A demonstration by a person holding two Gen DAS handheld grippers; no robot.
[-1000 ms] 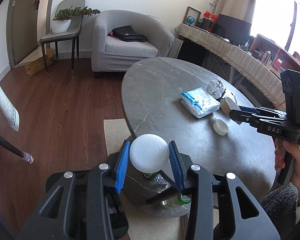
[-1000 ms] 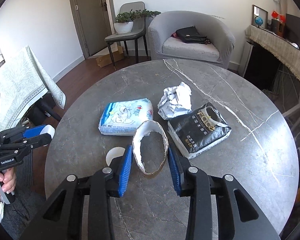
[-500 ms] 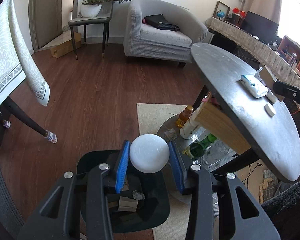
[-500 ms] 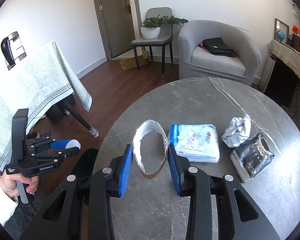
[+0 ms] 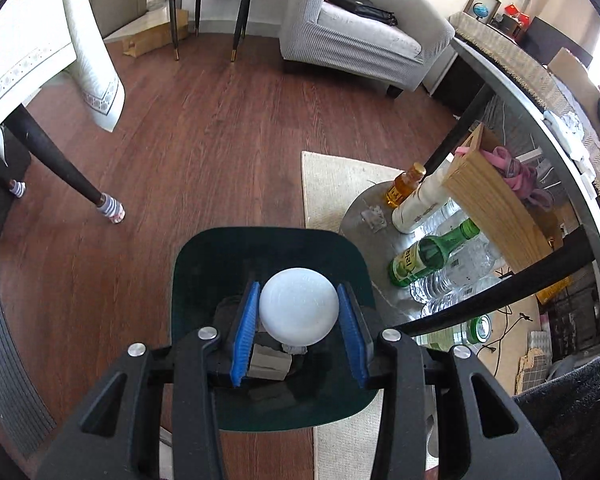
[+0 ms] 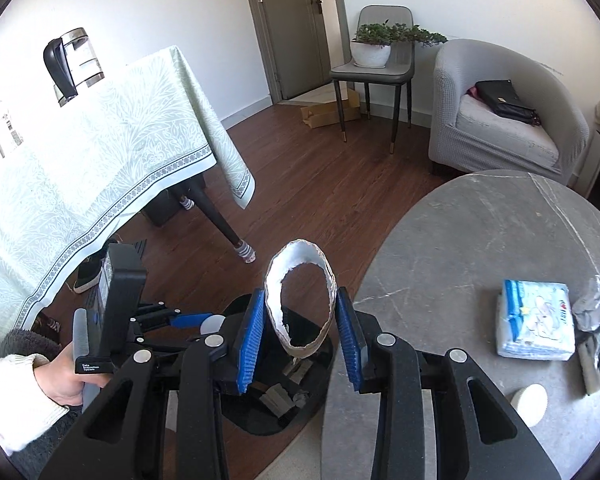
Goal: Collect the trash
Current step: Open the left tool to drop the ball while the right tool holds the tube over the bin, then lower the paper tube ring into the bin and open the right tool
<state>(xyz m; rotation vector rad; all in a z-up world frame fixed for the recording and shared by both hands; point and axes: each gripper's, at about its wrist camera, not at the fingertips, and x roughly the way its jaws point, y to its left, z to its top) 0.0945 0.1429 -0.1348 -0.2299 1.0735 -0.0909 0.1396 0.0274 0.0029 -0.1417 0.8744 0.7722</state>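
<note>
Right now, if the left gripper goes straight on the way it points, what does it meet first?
Probably the trash already lying in the dark green bin directly below the left gripper; depth is unclear.

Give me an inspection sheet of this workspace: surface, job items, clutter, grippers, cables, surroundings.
Surface: round grey marble table, with wood floor beside it.
Job's things: dark green trash bin on the floor, scraps inside; white round lid; torn paper ring; blue-white tissue pack, crumpled foil and white cap on the table.
Clutter: bottles and wooden box under the table.
Grippers: left gripper clamps the lid over the bin; right gripper clamps the ring.
Cables: black cable on the floor.
Surroundings: grey armchair, clothed table.
</note>
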